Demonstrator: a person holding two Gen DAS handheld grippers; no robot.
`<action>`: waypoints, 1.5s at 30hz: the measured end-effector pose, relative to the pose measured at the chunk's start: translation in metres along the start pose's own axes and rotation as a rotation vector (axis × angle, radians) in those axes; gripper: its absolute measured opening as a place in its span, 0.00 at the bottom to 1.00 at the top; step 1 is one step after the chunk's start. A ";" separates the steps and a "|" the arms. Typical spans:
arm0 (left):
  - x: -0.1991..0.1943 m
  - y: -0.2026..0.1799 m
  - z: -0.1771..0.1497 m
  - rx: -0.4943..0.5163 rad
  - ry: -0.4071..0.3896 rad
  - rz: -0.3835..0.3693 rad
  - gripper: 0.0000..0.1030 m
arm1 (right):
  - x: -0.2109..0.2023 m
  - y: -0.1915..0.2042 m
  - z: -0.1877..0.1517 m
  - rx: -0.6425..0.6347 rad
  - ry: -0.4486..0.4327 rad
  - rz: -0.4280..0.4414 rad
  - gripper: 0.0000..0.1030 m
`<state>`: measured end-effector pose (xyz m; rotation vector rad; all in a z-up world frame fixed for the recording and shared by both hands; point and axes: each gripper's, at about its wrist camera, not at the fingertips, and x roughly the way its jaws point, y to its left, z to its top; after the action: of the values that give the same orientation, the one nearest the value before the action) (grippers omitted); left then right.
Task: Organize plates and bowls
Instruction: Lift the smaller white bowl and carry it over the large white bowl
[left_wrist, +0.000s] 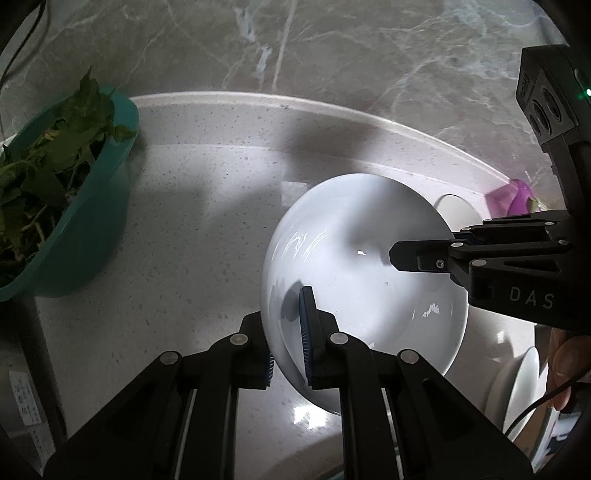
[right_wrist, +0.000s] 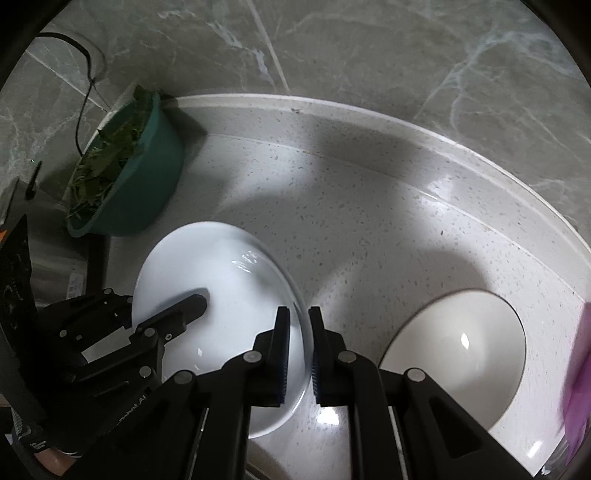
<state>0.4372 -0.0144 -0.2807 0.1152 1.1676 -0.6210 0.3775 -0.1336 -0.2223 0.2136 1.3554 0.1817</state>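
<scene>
A white bowl (left_wrist: 354, 266) sits over the pale speckled counter (left_wrist: 192, 229), gripped on two opposite sides of its rim. The left gripper (left_wrist: 288, 339) is clenched on the near rim as its own camera sees it: one blue pad (left_wrist: 306, 332) lies inside the bowl and the other finger presses the outer wall. The right gripper (right_wrist: 298, 350) pinches the opposite rim the same way, one finger inside and one outside, with the thin white edge between the pads. In the left wrist view the right gripper (left_wrist: 448, 243) reaches in from the right edge, its inner finger lying across the bowl's inside. In the right wrist view the bowl (right_wrist: 221, 295) appears at lower left, and the left gripper (right_wrist: 177, 317) comes in from the left with one finger inside it.

Just right of the bowl in the right wrist view, a cream dish (right_wrist: 461, 350) rests on the counter, apart from the bowl. A teal basin (left_wrist: 85, 206) full of green leaves (left_wrist: 44, 173) stands at the far left, near the wall. Something purple (left_wrist: 513, 195) lies at the right edge by the counter's raised back lip. White plates (left_wrist: 524, 384) stand on edge at lower right in the left wrist view, beside part of a hand (left_wrist: 563, 365). Grey marbled tile (right_wrist: 369, 55) forms the wall behind.
</scene>
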 end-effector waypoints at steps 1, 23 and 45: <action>-0.006 -0.004 -0.002 0.004 -0.005 -0.005 0.10 | -0.004 0.001 -0.003 0.004 -0.005 0.005 0.12; -0.058 -0.166 -0.084 0.184 0.016 -0.107 0.09 | -0.088 -0.063 -0.145 0.162 -0.075 0.039 0.12; -0.031 -0.344 -0.193 0.404 0.183 -0.147 0.09 | -0.118 -0.175 -0.297 0.395 -0.069 0.066 0.14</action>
<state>0.0942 -0.2106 -0.2536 0.4393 1.2200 -0.9889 0.0634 -0.3185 -0.2154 0.5915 1.3066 -0.0410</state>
